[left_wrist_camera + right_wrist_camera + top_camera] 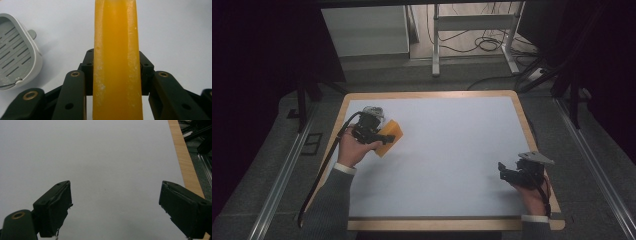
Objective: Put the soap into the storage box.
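So the left claw (379,136) sits in the left-middle of the high view, clamped on an orange block (390,137) that looks like a bar of soap or a sponge, can't really tell which. In the left gripper view the block (116,60) runs straight up the middle of the frame, squeezed between the 2 black jaws, with some whitish speckling along its edges. The person's left hand (353,150) wraps the gripper from below, grey sleeve coming in from the bottom left of the frame.

Just behind that claw, toward the upper left of the surface (452,150), there's a light grey slotted dish (373,112), mostly hidden by the gripper in the high view. In the left gripper view the dish (17,60) is at the left edge of the frame, rounded corner, rows of slots inside, lying on the surface beside the block and not touching it.

The right claw (507,172) is in the lower right of the high view, well apart from everything else, held by the right hand (532,192) near the wooden edge. In the right gripper view the claw (115,210) is spread wide with nothing between the jaws, just bare pale surface and a strip of wooden rim (186,165) on the right side of the frame.
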The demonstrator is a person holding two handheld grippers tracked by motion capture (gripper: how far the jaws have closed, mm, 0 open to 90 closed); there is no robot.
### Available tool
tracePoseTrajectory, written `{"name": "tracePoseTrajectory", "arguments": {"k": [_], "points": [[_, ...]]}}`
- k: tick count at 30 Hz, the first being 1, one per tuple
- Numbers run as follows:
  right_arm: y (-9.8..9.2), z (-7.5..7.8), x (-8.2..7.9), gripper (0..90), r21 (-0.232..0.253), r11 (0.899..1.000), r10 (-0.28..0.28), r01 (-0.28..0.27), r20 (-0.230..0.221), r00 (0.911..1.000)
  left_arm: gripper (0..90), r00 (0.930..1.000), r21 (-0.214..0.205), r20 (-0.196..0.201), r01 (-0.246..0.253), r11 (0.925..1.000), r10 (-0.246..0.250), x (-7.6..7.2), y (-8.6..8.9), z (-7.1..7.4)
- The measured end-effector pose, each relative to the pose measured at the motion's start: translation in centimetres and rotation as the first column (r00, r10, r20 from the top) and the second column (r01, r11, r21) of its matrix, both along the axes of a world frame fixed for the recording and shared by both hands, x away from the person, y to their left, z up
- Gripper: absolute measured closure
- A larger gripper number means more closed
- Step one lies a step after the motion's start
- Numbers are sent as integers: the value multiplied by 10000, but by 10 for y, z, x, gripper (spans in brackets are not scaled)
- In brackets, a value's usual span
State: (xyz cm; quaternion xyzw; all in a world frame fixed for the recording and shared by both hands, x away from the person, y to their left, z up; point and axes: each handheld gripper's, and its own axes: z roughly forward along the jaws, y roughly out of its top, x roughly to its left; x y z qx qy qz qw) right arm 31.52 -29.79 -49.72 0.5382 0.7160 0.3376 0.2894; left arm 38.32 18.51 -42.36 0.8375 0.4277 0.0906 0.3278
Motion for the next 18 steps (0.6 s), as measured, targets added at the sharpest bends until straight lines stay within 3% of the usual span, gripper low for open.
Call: {"name": "tracePoseTrajectory", "arguments": {"k": [9, 11, 18], "points": [[0, -1, 0, 112, -19, 10000, -29, 29, 0, 10000, 608, 9995, -31, -28, -319, 9995, 319, 7, 7, 1], [0, -1, 1, 112, -41, 10000, -28, 28, 5, 10000, 608, 9993, 214, -21, -367, 9991, 368, 8, 6, 1], [0, -1, 1, 112, -28, 10000, -26, 26, -15, 10000, 608, 9992, 110, -77, -394, 9992, 395, 12, 6, 2]]}}
